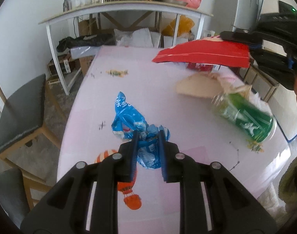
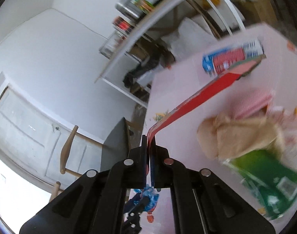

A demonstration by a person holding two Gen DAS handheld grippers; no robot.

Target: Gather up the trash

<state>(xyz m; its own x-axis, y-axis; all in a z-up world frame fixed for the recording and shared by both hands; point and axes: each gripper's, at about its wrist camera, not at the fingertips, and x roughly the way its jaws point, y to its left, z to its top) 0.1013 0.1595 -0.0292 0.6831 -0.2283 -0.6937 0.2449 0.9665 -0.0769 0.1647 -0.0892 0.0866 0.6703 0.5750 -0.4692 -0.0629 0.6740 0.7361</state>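
1. Left gripper (image 1: 148,134): jaws partly closed, pinching a crumpled blue wrapper (image 1: 129,119) at mid-table, angled down over the pink table (image 1: 167,107).
2. Right gripper (image 2: 149,138): jaws nearly together, clamping a flat red package (image 2: 197,97), raised and tilted at 2 o'clock.
3. Green can (image 1: 245,115): lying at 3 o'clock, beside tan paper (image 1: 197,86).

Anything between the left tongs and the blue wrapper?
Nothing. The left tongs are already closed around the blue wrapper on the pink table. The right tongs hold the red package.
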